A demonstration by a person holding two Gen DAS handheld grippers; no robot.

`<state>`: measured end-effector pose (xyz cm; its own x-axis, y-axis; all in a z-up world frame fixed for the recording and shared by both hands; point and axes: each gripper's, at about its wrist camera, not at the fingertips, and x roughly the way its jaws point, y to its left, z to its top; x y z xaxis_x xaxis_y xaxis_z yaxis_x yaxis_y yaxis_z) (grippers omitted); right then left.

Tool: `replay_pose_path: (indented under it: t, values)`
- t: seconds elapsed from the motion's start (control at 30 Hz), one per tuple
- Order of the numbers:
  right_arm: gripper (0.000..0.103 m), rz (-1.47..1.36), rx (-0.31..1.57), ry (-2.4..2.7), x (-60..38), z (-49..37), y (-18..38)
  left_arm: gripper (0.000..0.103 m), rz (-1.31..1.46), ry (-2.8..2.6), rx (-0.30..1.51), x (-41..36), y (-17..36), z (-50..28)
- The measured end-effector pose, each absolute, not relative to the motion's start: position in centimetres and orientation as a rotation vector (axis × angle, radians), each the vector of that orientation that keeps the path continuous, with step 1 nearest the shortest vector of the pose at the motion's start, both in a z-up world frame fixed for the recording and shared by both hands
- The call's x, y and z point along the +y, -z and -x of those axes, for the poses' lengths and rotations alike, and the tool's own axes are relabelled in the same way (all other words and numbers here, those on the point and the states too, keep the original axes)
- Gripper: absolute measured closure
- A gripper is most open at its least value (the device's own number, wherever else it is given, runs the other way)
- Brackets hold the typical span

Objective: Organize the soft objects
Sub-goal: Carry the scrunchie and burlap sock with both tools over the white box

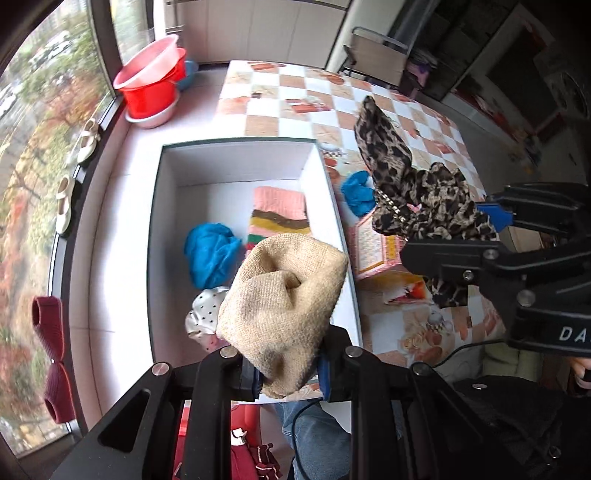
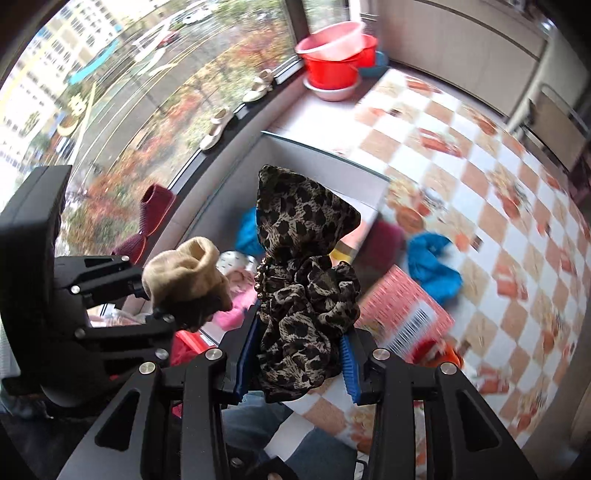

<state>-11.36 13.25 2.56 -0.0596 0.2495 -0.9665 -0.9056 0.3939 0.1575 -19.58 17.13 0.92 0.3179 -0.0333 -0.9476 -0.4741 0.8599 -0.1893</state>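
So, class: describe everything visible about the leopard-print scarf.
The leopard-print scarf is thin, soft-looking fabric, tan with dark spots, bunched into ruffled folds with one end sticking up in a peak. A beaded band crosses its middle. It hangs lifted off the table, clamped between the right gripper's blue pads; nothing else touches it.

From my feed, a table point(image 1: 373, 107) under a checkered orange-and-white cloth stretches ahead and to the right of the tongs. To their left runs a big curved window point(image 1: 44, 155), grey daylight coming through it, with autumn trees and a street outside. A pale ledge point(image 1: 110, 206) lies along its foot, and stacked red and pink basins point(image 1: 151, 86) sit at the ledge's far end. Pale shoes point(image 2: 218, 129) line the sill. Beyond the table stands a white panelled wall point(image 1: 258, 29), and far right I see dark shelving point(image 1: 480, 48) and a metal-framed chair point(image 1: 376, 55).
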Motion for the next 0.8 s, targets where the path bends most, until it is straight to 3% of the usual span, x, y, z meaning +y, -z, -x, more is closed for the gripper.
replay_pose_path:
  t: [0.8]
  values:
    - [0.062,0.739,1.406,-1.098,15.9,13.2,0.4,0.079,0.593,-0.41,1.217,19.4,0.8,21.6]
